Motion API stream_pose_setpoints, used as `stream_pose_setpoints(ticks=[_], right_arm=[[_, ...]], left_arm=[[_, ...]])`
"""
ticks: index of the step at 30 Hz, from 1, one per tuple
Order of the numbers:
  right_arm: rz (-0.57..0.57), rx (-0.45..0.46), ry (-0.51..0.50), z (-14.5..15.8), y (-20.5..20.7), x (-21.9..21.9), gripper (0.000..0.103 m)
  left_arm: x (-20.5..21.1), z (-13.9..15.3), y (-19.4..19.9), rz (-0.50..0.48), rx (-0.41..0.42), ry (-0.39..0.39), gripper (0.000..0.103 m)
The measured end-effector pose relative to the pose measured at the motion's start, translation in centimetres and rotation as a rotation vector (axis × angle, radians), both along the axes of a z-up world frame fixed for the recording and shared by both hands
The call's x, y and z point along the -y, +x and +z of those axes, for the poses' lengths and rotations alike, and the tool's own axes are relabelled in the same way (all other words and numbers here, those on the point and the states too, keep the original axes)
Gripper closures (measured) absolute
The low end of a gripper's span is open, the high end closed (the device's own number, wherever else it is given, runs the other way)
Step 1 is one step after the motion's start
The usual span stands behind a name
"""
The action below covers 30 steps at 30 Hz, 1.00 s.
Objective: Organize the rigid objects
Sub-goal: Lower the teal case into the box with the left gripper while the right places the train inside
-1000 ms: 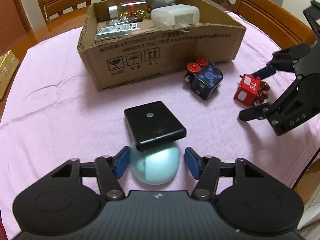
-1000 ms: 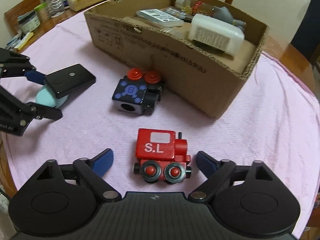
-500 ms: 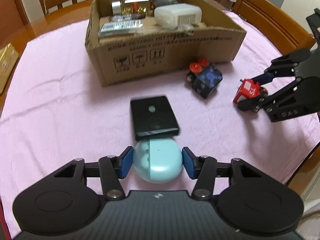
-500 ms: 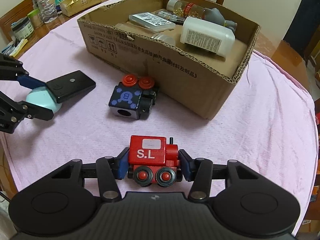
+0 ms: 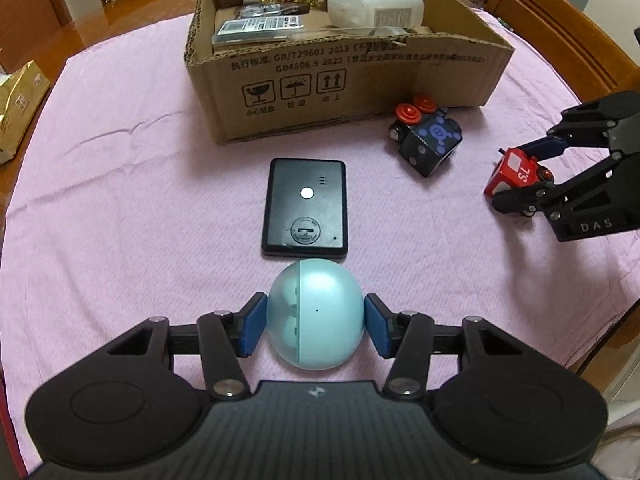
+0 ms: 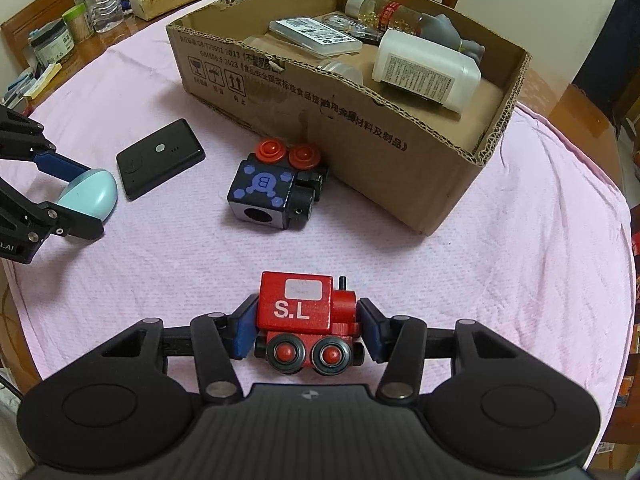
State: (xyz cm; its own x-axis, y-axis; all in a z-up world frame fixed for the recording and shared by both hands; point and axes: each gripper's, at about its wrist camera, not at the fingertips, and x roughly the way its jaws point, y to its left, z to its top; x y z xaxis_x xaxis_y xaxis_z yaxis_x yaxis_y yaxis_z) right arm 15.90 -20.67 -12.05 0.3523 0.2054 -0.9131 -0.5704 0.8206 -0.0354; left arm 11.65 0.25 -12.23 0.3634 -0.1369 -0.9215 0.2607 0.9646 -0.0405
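Pink cloth (image 5: 120, 200) carries black device (image 5: 306, 208) before left jaws pinching blue egg (image 5: 316, 316); right jaws clamp red train (image 6: 306, 308).

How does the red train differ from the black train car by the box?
The red train is gripped upright in the right tongs; the black car lies free on its side on the cloth. The red one reads "S.L", the black one a blue "B". Both are blocky toys with red wheels.

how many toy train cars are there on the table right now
2. The red toy train is clamped in the right gripper; the black toy train lies on the pink cloth beside the cardboard box. Others could be hidden inside the box.
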Motion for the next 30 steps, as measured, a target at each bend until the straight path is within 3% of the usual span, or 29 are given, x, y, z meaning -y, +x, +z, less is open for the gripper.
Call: stream_pose_setpoints(ticks=[18, 24, 30], right_arm=[[0.004, -0.032, -0.014, 0.6, 0.0, -0.6, 0.047], [0.029, -0.008, -0.014, 2.7, -0.1, -0.1, 0.047], [0.065, 0.05, 0.008, 6.7, 0.4, 0.2, 0.047]], left_arm=[[0.5, 0.7, 0.6, -0.031, -0.004, 0.0, 0.051], [0.5, 3.1, 0.7, -0.081, 0.01, -0.004, 0.051], [0.6, 7.0, 1.4, -0.149, 0.051, -0.009, 0.051]])
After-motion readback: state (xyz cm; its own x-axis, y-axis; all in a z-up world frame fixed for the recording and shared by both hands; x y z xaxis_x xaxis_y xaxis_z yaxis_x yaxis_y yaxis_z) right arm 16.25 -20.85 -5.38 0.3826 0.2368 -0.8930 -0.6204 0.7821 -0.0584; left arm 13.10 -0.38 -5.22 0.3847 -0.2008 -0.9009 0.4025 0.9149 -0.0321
